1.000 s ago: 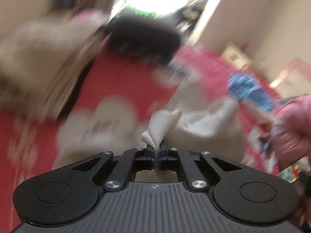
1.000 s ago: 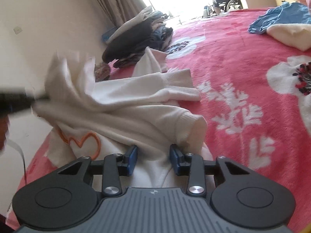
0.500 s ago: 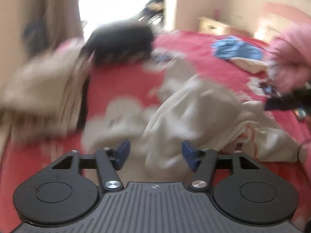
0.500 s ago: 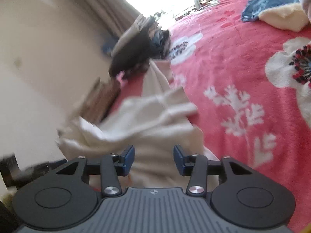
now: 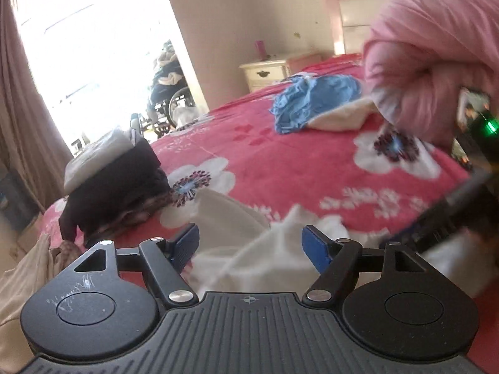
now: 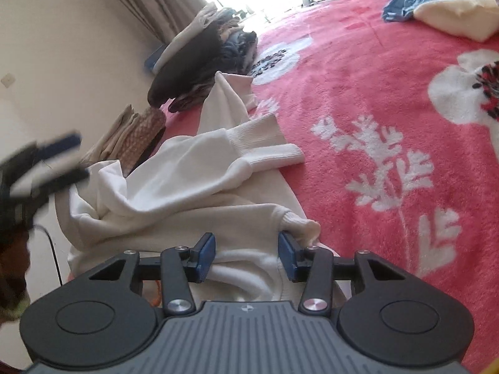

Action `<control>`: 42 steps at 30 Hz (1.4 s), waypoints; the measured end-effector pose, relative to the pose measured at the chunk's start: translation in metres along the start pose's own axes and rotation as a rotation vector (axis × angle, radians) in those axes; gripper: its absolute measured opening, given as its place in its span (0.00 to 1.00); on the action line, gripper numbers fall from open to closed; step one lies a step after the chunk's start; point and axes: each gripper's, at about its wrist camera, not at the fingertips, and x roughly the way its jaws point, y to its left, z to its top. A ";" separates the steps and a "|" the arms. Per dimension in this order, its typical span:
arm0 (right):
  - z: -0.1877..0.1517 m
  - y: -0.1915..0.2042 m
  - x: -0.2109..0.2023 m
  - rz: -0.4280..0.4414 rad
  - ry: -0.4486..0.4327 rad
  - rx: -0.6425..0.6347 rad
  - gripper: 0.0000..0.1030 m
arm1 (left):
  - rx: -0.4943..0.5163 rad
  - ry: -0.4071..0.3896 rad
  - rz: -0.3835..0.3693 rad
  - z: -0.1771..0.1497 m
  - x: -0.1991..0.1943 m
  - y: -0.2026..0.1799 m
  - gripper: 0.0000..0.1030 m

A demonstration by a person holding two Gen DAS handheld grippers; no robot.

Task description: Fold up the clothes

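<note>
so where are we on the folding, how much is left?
Done: a folded stack sits at the bed's edge. In hand: the white sweatshirt lies crumpled, sleeves across its body. The left gripper has just been opening and is clear of the cloth; the right gripper is open over its hem. Left: that sweatshirt, plus the blue garment and cream garment.

No readable text, label, brand or number shows in either view. The gripper bodies carry only a small round crosshair mark at the middle of the ribbed top edge, with no letters beside it. A small printed picture card at the right edge of the left wrist view is too blurred to read.
</note>
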 end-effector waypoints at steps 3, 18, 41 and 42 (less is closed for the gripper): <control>-0.001 -0.002 -0.001 0.012 -0.005 0.011 0.46 | 0.124 0.153 -0.166 0.000 0.019 -0.002 0.71; -0.008 -0.006 0.001 0.035 -0.038 0.021 0.46 | 0.029 0.386 -0.374 -0.001 0.077 -0.002 0.18; -0.011 -0.007 0.001 0.047 -0.054 0.030 0.46 | 0.125 0.358 -0.366 -0.006 0.056 -0.034 0.41; -0.011 -0.007 0.001 0.046 -0.055 0.030 0.46 | 0.077 0.360 -0.366 -0.006 0.057 -0.030 0.38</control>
